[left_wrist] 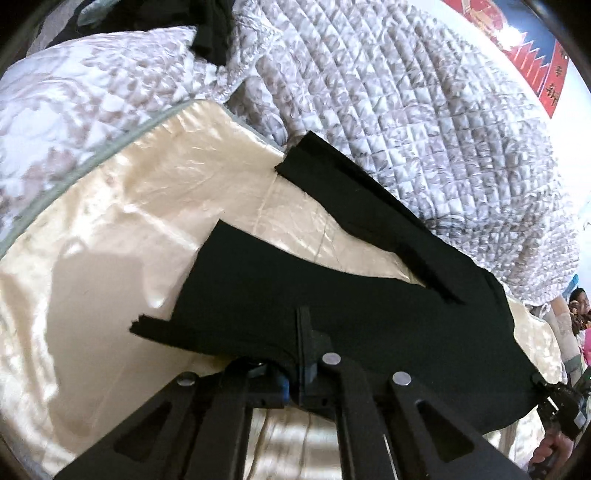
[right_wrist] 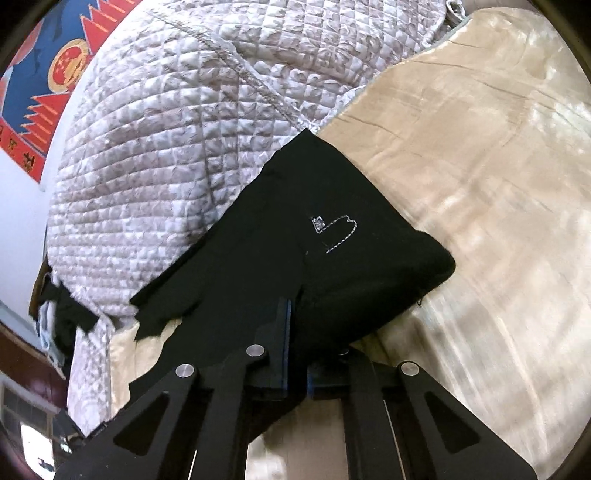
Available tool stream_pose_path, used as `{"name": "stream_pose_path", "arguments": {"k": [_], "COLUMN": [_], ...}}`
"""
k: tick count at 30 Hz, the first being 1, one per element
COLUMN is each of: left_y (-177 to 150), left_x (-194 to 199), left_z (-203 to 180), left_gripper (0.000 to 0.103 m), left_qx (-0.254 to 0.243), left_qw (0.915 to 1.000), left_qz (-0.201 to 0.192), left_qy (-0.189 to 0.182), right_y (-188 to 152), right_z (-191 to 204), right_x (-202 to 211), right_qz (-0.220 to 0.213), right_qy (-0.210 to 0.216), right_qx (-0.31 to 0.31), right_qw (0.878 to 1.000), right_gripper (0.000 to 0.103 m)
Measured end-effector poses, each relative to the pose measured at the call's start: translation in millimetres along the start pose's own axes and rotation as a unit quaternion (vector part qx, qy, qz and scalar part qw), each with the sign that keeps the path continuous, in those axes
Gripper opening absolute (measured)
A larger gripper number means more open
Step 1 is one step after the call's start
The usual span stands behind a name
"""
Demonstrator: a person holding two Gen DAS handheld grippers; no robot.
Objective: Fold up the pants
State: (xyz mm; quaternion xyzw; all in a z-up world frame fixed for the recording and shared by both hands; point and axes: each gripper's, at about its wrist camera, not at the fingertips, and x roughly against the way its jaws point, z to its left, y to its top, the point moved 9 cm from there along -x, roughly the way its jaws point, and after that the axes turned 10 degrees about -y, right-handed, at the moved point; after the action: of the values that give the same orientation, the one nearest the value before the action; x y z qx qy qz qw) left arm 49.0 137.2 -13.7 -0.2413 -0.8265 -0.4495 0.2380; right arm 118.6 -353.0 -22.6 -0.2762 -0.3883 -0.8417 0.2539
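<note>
Black pants point(left_wrist: 351, 306) lie spread on a cream satin sheet point(left_wrist: 110, 229), both legs reaching away toward the quilt. My left gripper point(left_wrist: 304, 332) is shut on the near edge of the fabric, which is lifted a little off the sheet. At the right edge of the left wrist view, my right gripper point(left_wrist: 554, 398) pinches another part of that edge, with a hand point(left_wrist: 550, 450) under it. In the right wrist view, the right gripper point(right_wrist: 291, 321) is shut on the pants point(right_wrist: 332, 240), whose white stitching point(right_wrist: 336, 230) faces up.
A grey-white quilted blanket point(left_wrist: 406, 110) is bunched along the far side of the pants. A patterned pillow point(left_wrist: 74, 96) sits at the left, a dark garment point(left_wrist: 212, 33) beyond it. A red and blue poster point(right_wrist: 48, 81) hangs on the wall. A person point(left_wrist: 580, 302) is at the far right.
</note>
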Motion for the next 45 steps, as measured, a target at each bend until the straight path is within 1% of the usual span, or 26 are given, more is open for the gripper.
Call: {"name": "stream_pose_path", "arguments": {"k": [1, 6, 10, 12, 13, 17, 21, 24, 25, 26, 27, 28, 29, 30, 31, 33, 34, 36, 38, 40, 41, 42, 43, 44, 45], "left_y": [-5.3, -37.1, -59.0, -66.8, -67.7, -68.8, -69.8, -76.6, -75.7, -74.0, -71.7, -69.0, -66.4, -62.9, -60.0, -52.1, -48.9, -43.6, -42.1, -44.2, -46.4, -49.0, -53.4, -57.5, -62.1], "left_x": [7.3, 31.9, 34.6, 34.1, 36.3, 43.3, 49.1, 40.8, 43.1, 46.7, 51.7, 58.1, 63.8, 71.2, 77.4, 85.8, 86.8, 81.7, 69.0, 53.7, 45.3, 37.8, 28.3, 21.6, 13.1], "left_z": [3.5, 15.4, 18.5, 22.5, 23.1, 20.5, 18.8, 28.1, 32.0, 34.8, 38.7, 44.0, 48.8, 54.0, 58.0, 60.2, 57.0, 39.4, 18.6, -3.4, -12.3, -19.3, -24.8, -26.7, -24.0], "left_gripper": [0.004, 0.004, 0.004, 0.004, 0.004, 0.004, 0.004, 0.006, 0.009, 0.010, 0.012, 0.012, 0.011, 0.011, 0.011, 0.012, 0.012, 0.012, 0.013, 0.020, 0.024, 0.025, 0.025, 0.025, 0.025], "left_qx": [0.006, 0.015, 0.002, 0.004, 0.004, -0.011, -0.016, -0.006, -0.002, -0.001, 0.005, 0.012, 0.015, 0.015, 0.017, 0.022, 0.018, -0.004, -0.027, -0.053, -0.065, -0.078, -0.093, -0.104, -0.109], "left_qw": [1.0000, 0.9998, 0.9997, 0.9994, 0.9995, 0.9996, 0.9997, 0.9989, 0.9986, 0.9984, 0.9981, 0.9972, 0.9957, 0.9933, 0.9917, 0.9903, 0.9905, 0.9930, 0.9953, 0.9968, 0.9966, 0.9958, 0.9944, 0.9931, 0.9915], "left_qz": [0.001, 0.008, 0.025, 0.033, 0.032, 0.022, 0.015, 0.038, 0.035, 0.029, 0.023, 0.014, 0.007, -0.003, -0.013, -0.028, -0.030, -0.029, -0.017, 0.000, 0.008, 0.019, 0.030, 0.038, 0.050], "left_qy": [-0.002, -0.009, 0.002, 0.009, 0.009, 0.014, 0.012, 0.026, 0.038, 0.049, 0.058, 0.073, 0.092, 0.114, 0.127, 0.134, 0.133, 0.114, 0.091, 0.060, 0.050, 0.045, 0.038, 0.038, 0.049], "right_y": [-5.2, -44.3, -64.3, -68.2, -69.2, -66.7, -68.5, -72.7, -74.4, -74.8, -73.9, -72.6, -71.5, -69.0, -64.9, -54.4, -49.8, -40.7, -37.3, -40.0, -42.9, -46.8, -51.9, -55.9, -60.3], "right_z": [-2.7, -33.2, -57.8, -67.3, -69.4, -68.6, -78.6, -86.8, -86.9, -85.5, -83.8, -81.9, -81.0, -81.2, -82.8, -86.3, -87.0, -80.5, -62.1, -39.0, -30.1, -24.9, -23.0, -24.7, -33.9], "right_x": [5.5, 34.6, 39.7, 36.5, 35.7, 45.3, 45.9, 40.9, 39.7, 41.5, 46.5, 53.1, 58.9, 66.1, 75.8, 94.4, 100.1, 106.8, 101.4, 89.2, 80.3, 69.6, 56.1, 44.9, 31.6], "right_qz": [-0.001, 0.017, 0.036, 0.044, 0.047, 0.029, 0.031, 0.045, 0.051, 0.051, 0.044, 0.036, 0.029, 0.018, 0.002, -0.033, -0.047, -0.075, -0.079, -0.075, -0.072, -0.062, -0.044, -0.027, -0.007], "right_qy": [0.004, -0.004, -0.029, -0.039, -0.040, -0.051, -0.058, -0.067, -0.063, -0.064, -0.068, -0.074, -0.080, -0.090, -0.105, -0.135, -0.148, -0.163, -0.155, -0.139, -0.137, -0.137, -0.134, -0.133, -0.150], "right_qx": [0.001, -0.009, -0.016, -0.025, -0.030, -0.011, -0.022, -0.034, -0.038, -0.036, -0.032, -0.027, -0.024, -0.023, -0.023, -0.019, -0.013, 0.015, 0.054, 0.102, 0.129, 0.148, 0.159, 0.164, 0.162], "right_qw": [1.000, 1.000, 0.999, 0.998, 0.998, 0.998, 0.998, 0.996, 0.996, 0.996, 0.996, 0.996, 0.996, 0.995, 0.994, 0.990, 0.988, 0.984, 0.983, 0.982, 0.980, 0.977, 0.977, 0.977, 0.975], "right_gripper": [0.005, 0.005, 0.005, 0.005, 0.005, 0.004, 0.004, 0.004, 0.004, 0.004, 0.004, 0.008, 0.017, 0.022, 0.026, 0.026, 0.026, 0.026, 0.026, 0.026, 0.026, 0.026, 0.026, 0.026, 0.026]}}
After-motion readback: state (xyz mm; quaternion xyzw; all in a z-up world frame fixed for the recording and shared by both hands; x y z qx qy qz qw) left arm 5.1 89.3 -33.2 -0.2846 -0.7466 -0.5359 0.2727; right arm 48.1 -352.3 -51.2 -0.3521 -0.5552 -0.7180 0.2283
